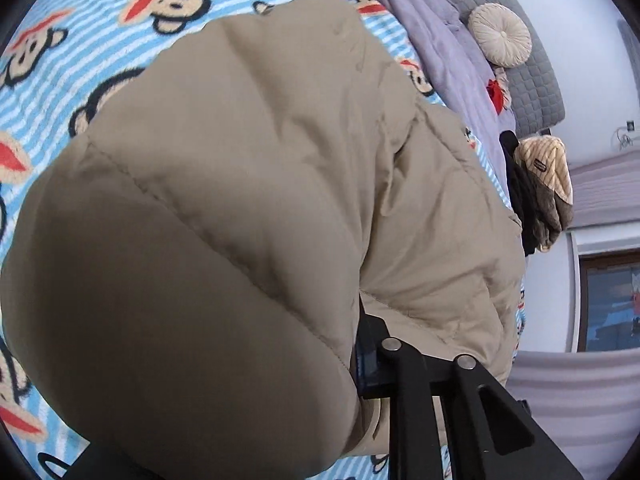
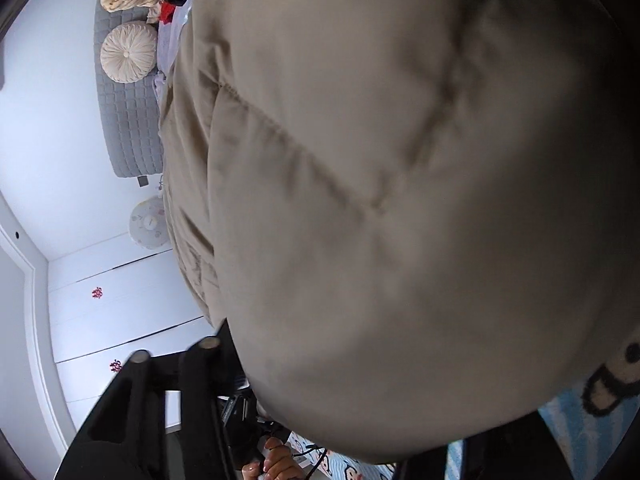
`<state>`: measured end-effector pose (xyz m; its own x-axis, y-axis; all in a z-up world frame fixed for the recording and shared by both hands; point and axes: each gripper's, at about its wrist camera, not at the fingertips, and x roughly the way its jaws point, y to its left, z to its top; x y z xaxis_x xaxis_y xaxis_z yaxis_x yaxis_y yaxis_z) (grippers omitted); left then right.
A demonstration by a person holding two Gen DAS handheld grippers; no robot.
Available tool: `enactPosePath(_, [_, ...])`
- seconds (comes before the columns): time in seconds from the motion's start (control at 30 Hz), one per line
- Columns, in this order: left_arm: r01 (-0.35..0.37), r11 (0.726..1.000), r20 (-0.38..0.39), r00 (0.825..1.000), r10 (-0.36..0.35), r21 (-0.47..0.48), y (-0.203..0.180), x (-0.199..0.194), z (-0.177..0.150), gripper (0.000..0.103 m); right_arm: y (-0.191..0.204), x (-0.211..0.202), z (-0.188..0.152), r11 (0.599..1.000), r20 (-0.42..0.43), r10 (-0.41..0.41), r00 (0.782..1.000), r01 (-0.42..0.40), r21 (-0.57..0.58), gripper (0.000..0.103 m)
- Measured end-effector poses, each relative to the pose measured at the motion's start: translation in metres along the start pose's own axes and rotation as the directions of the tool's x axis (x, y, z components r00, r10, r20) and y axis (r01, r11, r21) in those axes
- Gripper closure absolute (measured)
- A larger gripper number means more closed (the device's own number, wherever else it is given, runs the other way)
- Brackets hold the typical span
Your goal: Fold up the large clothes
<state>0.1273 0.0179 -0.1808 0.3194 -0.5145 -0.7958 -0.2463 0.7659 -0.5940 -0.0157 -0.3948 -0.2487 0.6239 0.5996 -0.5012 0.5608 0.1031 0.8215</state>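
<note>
A puffy beige quilted jacket (image 1: 248,184) lies on the monkey-print blue striped blanket (image 1: 100,40) and fills most of both views (image 2: 400,200). My left gripper (image 1: 356,356) is pressed into the jacket's fabric at the lower middle; only its right finger (image 1: 372,360) shows, the other is buried under the padding. My right gripper (image 2: 240,360) is also against the jacket; its left finger (image 2: 224,356) shows beside the fabric, the other is hidden. The fabric bulges over both sets of fingers, and both seem closed on it.
A lilac duvet (image 1: 424,20), a grey quilted headboard (image 1: 520,52) and a round cream cushion (image 1: 500,34) lie at the bed's far end. A pile of other clothes (image 1: 536,184) sits near the edge. White wardrobe doors (image 2: 120,300) stand on the left.
</note>
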Motion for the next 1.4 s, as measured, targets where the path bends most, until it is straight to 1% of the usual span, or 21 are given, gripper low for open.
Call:
enactPosePath(0.03, [-0.008,0.999,0.007,1.000,0.008,0.036,-0.006,-0.005,-0.001,0.081,0.003,-0.001,-0.001,1.000,-0.003,-0.003,1.000,0.002,-0.014,0.070])
enactPosePath(0.1, [-0.002,0.996,0.017,1.000,0.000,0.093,-0.012,-0.017,-0.001,0.083,0.008,-0.005,-0.003,1.000,-0.013,0.003,1.000,-0.004,-0.030,0.076])
enactPosePath(0.2, [0.020,0.990,0.018,1.000,-0.023,0.143,-0.019,-0.033,-0.006,0.083,0.016,-0.015,-0.009,0.998,-0.029,0.012,1.000,-0.014,-0.067,0.079])
enactPosePath(0.3, [0.035,0.984,-0.009,0.999,-0.034,0.174,-0.018,-0.048,-0.016,0.083,0.019,-0.026,-0.019,0.995,-0.055,0.002,0.998,-0.007,-0.095,0.079])
enactPosePath(0.4, [0.057,0.980,-0.060,0.997,-0.046,0.192,-0.014,-0.061,-0.032,0.083,0.013,-0.040,-0.032,0.995,-0.077,-0.006,0.997,-0.002,-0.099,0.079])
enactPosePath(0.47, [0.070,0.978,-0.102,0.993,-0.050,0.198,-0.006,-0.070,-0.048,0.083,0.006,-0.051,-0.042,0.995,-0.089,-0.017,0.996,0.008,-0.098,0.079])
enactPosePath(0.6, [0.076,0.972,-0.191,0.981,-0.033,0.221,0.006,-0.083,-0.085,0.083,-0.013,-0.070,-0.061,0.995,-0.107,-0.042,0.993,0.032,-0.091,0.079])
enactPosePath(0.73, [0.077,0.976,-0.251,0.968,-0.024,0.203,0.024,-0.090,-0.115,0.083,-0.034,-0.085,-0.081,0.995,-0.130,-0.070,0.989,0.060,-0.079,0.079])
enactPosePath(0.8, [0.066,0.979,-0.275,0.961,-0.011,0.191,0.031,-0.086,-0.125,0.082,-0.043,-0.089,-0.089,0.994,-0.132,-0.087,0.987,0.078,-0.073,0.079])
enactPosePath(0.83, [0.059,0.980,-0.282,0.960,-0.003,0.190,0.036,-0.085,-0.129,0.082,-0.044,-0.092,-0.082,0.994,-0.129,-0.095,0.987,0.087,-0.064,0.079])
enactPosePath(0.93, [0.034,0.981,-0.289,0.957,0.023,0.191,0.042,-0.077,-0.134,0.082,-0.053,-0.089,-0.078,0.993,-0.120,-0.117,0.986,0.113,-0.041,0.076])
enactPosePath(1.07, [0.004,0.979,-0.286,0.957,0.056,0.205,0.043,-0.076,-0.136,0.082,-0.054,-0.083,-0.070,0.987,-0.113,-0.158,0.981,0.155,-0.038,0.069])
enactPosePath(1.1, [0.000,0.977,-0.284,0.957,0.062,0.213,0.042,-0.077,-0.137,0.082,-0.055,-0.089,-0.073,0.986,-0.112,-0.165,0.980,0.161,-0.040,0.066])
enactPosePath(1.13, [-0.009,0.976,-0.283,0.956,0.073,0.220,0.042,-0.079,-0.137,0.080,-0.053,-0.090,-0.073,0.985,-0.111,-0.172,0.979,0.168,-0.040,0.065])
enactPosePath(1.17, [-0.032,0.972,-0.278,0.956,0.098,0.231,0.040,-0.080,-0.138,0.075,-0.051,-0.090,-0.073,0.984,-0.110,-0.178,0.978,0.175,-0.039,0.064])
enactPosePath(1.2, [-0.054,0.968,-0.273,0.954,0.122,0.244,0.038,-0.082,-0.137,0.073,-0.049,-0.091,-0.073,0.982,-0.109,-0.187,0.976,0.184,-0.038,0.062])
enactPosePath(1.33, [-0.103,0.950,-0.260,0.948,0.183,0.296,0.030,-0.094,-0.137,0.072,-0.038,-0.095,-0.073,0.967,-0.105,-0.252,0.962,0.247,-0.058,0.056])
enactPosePath(1.37, [-0.122,0.943,-0.251,0.946,0.205,0.311,0.028,-0.098,-0.138,0.064,-0.033,-0.096,-0.073,0.960,-0.103,-0.276,0.956,0.269,-0.077,0.053])
enactPosePath(1.4, [-0.152,0.931,-0.233,0.943,0.237,0.331,0.027,-0.102,-0.139,0.054,-0.027,-0.098,-0.074,0.951,-0.098,-0.303,0.948,0.294,-0.101,0.050])
